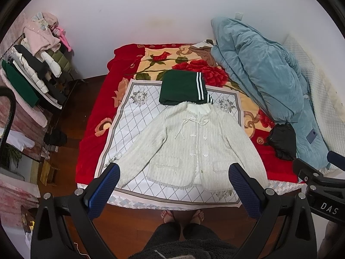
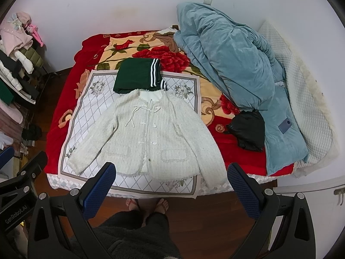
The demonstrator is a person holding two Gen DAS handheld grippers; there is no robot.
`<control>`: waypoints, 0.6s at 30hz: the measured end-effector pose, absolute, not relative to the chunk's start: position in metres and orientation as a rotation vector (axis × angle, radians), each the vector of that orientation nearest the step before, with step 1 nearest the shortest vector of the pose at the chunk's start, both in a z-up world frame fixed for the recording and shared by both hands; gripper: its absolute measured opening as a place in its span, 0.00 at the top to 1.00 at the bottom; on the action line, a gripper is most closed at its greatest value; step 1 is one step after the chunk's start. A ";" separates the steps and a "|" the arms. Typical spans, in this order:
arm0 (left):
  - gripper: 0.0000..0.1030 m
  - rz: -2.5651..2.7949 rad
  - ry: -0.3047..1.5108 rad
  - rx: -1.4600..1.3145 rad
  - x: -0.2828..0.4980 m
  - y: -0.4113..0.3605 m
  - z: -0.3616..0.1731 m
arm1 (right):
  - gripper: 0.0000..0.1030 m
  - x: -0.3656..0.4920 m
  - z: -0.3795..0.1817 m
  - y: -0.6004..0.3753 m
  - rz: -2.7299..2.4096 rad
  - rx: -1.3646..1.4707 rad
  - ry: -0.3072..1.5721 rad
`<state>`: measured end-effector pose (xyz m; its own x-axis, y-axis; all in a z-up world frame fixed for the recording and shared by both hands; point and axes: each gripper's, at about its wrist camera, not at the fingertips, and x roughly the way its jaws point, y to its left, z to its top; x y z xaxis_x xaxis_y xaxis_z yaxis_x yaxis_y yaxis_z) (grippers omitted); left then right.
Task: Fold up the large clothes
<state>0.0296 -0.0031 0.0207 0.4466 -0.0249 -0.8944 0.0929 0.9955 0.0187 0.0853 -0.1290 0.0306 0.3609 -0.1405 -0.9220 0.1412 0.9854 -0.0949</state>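
A white tweed jacket (image 1: 189, 142) lies flat and face up on a white diamond-pattern cloth (image 1: 133, 112) on the bed, sleeves spread, collar away from me. It also shows in the right wrist view (image 2: 151, 133). A folded dark green garment with white stripes (image 1: 183, 87) lies just past the collar, also in the right wrist view (image 2: 138, 75). My left gripper (image 1: 173, 172) is open and empty, held above the jacket's hem. My right gripper (image 2: 171, 171) is open and empty, also near the hem.
A red floral blanket (image 1: 97, 112) covers the bed. A blue quilt (image 1: 258, 69) is piled at the right, with a black bag (image 1: 282, 140) beside it. A clothes rack (image 1: 36, 64) stands at the left. My feet (image 1: 183, 215) are on the wooden floor at the bed's edge.
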 end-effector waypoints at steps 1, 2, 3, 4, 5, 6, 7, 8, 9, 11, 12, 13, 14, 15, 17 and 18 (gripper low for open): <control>0.00 -0.072 1.106 0.068 0.029 -0.003 0.020 | 0.00 0.085 0.031 -0.129 -0.182 0.001 1.187; 0.00 -0.073 1.106 0.068 0.029 -0.003 0.020 | 0.00 0.085 0.030 -0.130 -0.181 0.001 1.188; 0.00 -0.074 1.107 0.068 0.029 -0.004 0.020 | 0.00 0.086 0.031 -0.128 -0.182 0.005 1.189; 0.00 -0.075 1.107 0.069 0.029 -0.004 0.020 | 0.00 0.085 0.031 -0.130 -0.180 0.009 1.189; 0.00 -0.080 1.104 0.077 0.033 -0.008 0.020 | 0.00 0.086 0.030 -0.129 -0.181 0.015 1.190; 0.00 -0.078 1.090 0.084 0.036 -0.010 0.020 | 0.00 0.088 0.029 -0.130 -0.183 0.024 1.192; 0.00 -0.072 1.074 0.090 0.040 -0.011 0.019 | 0.00 0.090 0.027 -0.131 -0.186 0.043 1.195; 0.00 -0.058 1.047 0.100 0.046 -0.014 0.015 | 0.00 0.091 0.022 -0.135 -0.184 0.074 1.194; 0.00 -0.047 1.031 0.109 0.049 -0.015 0.012 | 0.00 0.094 0.016 -0.139 -0.181 0.115 1.188; 0.00 -0.027 0.988 0.134 0.066 -0.018 -0.002 | 0.00 0.098 -0.004 -0.156 -0.199 0.210 1.190; 0.00 -0.017 0.974 0.151 0.074 -0.020 -0.012 | 0.00 0.100 -0.017 -0.166 -0.220 0.258 1.197; 0.00 -0.016 0.963 0.161 0.080 -0.020 -0.022 | 0.00 0.101 -0.032 -0.179 -0.249 0.318 1.204; 0.00 -0.016 0.955 0.170 0.085 -0.021 -0.033 | 0.00 0.102 -0.046 -0.191 -0.277 0.370 1.203; 0.00 -0.008 0.950 0.188 0.096 -0.025 -0.049 | 0.00 0.102 -0.062 -0.205 -0.320 0.418 1.200; 0.00 -0.014 0.976 0.210 0.111 -0.030 -0.079 | 0.14 0.100 -0.098 -0.235 -0.425 0.497 1.194; 0.00 -0.016 0.985 0.215 0.113 -0.030 -0.092 | 0.18 0.098 -0.116 -0.249 -0.472 0.531 1.196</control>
